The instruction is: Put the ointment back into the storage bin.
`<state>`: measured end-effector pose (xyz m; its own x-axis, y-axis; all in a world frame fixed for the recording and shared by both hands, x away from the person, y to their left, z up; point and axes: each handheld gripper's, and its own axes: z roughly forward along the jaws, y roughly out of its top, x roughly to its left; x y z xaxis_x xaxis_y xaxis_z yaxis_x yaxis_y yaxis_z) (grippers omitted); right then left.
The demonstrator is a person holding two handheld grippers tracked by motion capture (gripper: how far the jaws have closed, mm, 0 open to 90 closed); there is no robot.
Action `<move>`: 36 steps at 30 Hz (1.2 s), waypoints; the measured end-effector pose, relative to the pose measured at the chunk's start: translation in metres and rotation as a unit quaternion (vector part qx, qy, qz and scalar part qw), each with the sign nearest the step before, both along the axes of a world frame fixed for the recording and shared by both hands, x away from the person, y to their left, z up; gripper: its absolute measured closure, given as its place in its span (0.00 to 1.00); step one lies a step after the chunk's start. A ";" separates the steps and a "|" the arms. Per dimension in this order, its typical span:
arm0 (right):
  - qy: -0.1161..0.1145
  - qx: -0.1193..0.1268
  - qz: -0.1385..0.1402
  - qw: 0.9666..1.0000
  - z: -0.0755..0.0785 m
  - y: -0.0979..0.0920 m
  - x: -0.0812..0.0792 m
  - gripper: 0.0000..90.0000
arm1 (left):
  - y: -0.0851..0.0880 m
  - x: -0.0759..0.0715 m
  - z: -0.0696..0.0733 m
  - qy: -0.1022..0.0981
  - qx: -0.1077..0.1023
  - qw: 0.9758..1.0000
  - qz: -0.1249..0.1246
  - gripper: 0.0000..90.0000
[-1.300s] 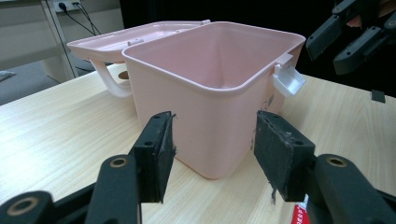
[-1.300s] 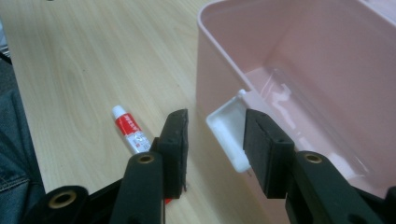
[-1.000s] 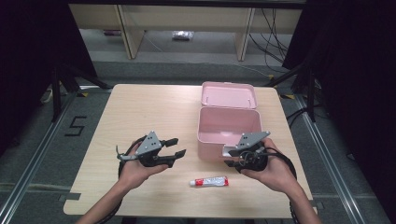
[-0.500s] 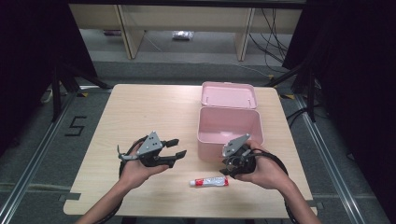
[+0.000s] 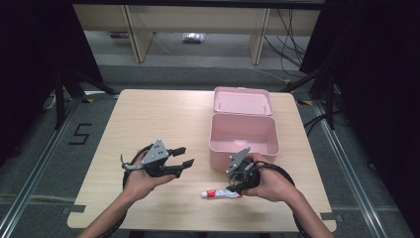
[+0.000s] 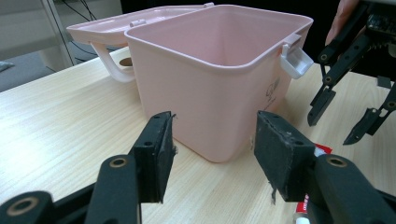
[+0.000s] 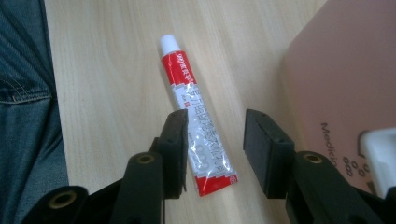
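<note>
The table (image 5: 148,119) is carrying an open pink box (image 5: 242,134) at about two o'clock. The left gripper (image 5: 184,156) is waiting at eight o'clock, jaws apart. The right gripper (image 5: 234,187) has dropped from the box front and is now straddling the tube (image 7: 198,121) at six o'clock, jaws apart, likely about to close.

High view: above the person's side, looking forward and down over the whole worktop (image 5: 163,124).
Left gripper view: low, close, facing the pink box (image 6: 219,79) side-on.
Right gripper view: close, looking down on the tube (image 7: 196,116).
Shared: box and tube (image 5: 221,194).
</note>
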<state>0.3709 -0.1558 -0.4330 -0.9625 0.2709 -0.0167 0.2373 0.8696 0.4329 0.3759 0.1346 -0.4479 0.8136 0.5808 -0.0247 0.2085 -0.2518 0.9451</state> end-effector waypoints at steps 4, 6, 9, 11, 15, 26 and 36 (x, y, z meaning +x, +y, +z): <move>-0.001 -0.014 0.011 1.000 -0.004 0.006 0.001 0.68 | 0.000 0.000 0.001 0.001 -0.001 1.000 0.003 0.52; -0.001 -0.017 0.015 1.000 -0.006 0.009 0.001 0.68 | 0.000 0.000 0.000 0.000 -0.001 1.000 0.003 0.52; 0.001 -0.031 0.018 0.999 -0.008 0.013 -0.001 0.68 | -0.002 0.000 0.000 0.001 0.000 1.000 0.003 0.52; 0.001 -0.035 0.022 0.999 -0.010 0.016 -0.001 0.68 | -0.002 0.000 0.000 -0.003 0.003 1.000 -0.002 0.52; -0.003 -0.064 0.022 0.998 -0.011 0.019 0.001 0.68 | -0.002 0.000 0.001 -0.003 0.001 1.000 0.000 0.52; -0.002 -0.089 0.055 0.994 -0.020 0.030 0.004 0.66 | 0.000 0.000 -0.001 -0.001 -0.001 1.000 0.003 0.51; 0.010 -0.114 0.055 0.992 -0.027 0.035 0.006 0.66 | 0.003 0.002 -0.003 -0.002 0.008 1.000 0.005 0.52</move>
<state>0.3768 -0.1207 -0.4600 -0.9867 0.1556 -0.0466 0.1419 0.9656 0.2180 0.3776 0.1374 -0.4507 0.8074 0.5898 -0.0121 0.2075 -0.2647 0.9417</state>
